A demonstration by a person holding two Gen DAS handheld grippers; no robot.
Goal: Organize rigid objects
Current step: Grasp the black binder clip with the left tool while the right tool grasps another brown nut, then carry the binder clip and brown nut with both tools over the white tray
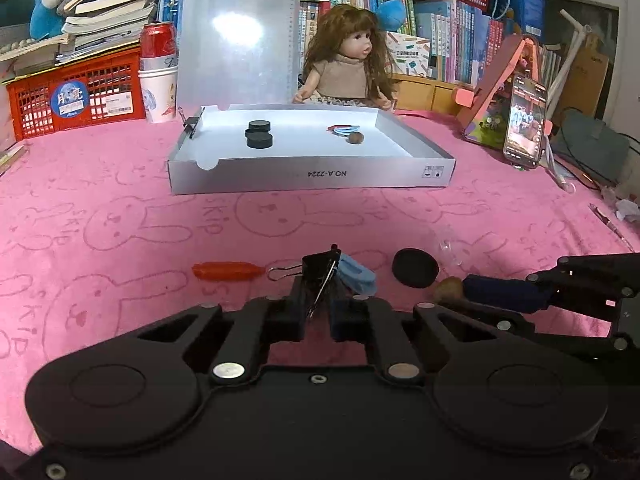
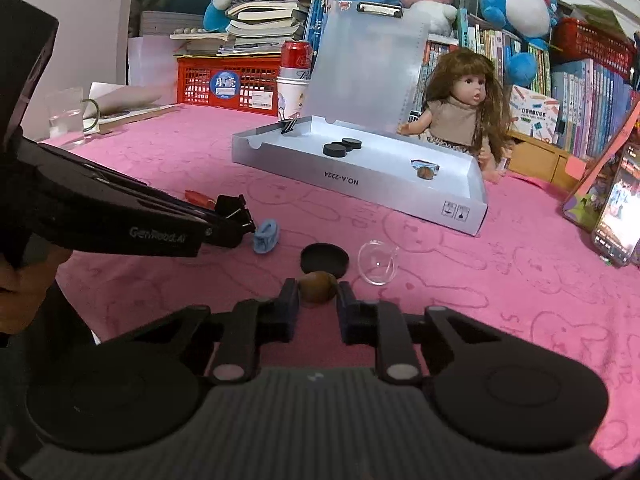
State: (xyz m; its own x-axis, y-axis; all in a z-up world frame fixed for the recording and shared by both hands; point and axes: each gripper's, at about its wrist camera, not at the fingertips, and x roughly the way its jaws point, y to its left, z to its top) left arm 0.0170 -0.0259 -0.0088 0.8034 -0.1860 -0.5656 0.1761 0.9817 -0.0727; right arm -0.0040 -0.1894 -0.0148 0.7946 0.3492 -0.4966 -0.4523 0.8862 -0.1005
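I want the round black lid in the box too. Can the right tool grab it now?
Probably not yet. The right tool is shut on a brown ball, so it is full. The black lid lies just behind the ball, uncovered.

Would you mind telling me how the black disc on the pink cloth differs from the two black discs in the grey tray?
The loose disc lies alone on the pink cloth, outside the tray; the tray discs sit inside the grey tray. The loose disc touches no other disc; the tray discs sit side by side. All three look like flat, round, black pucks.
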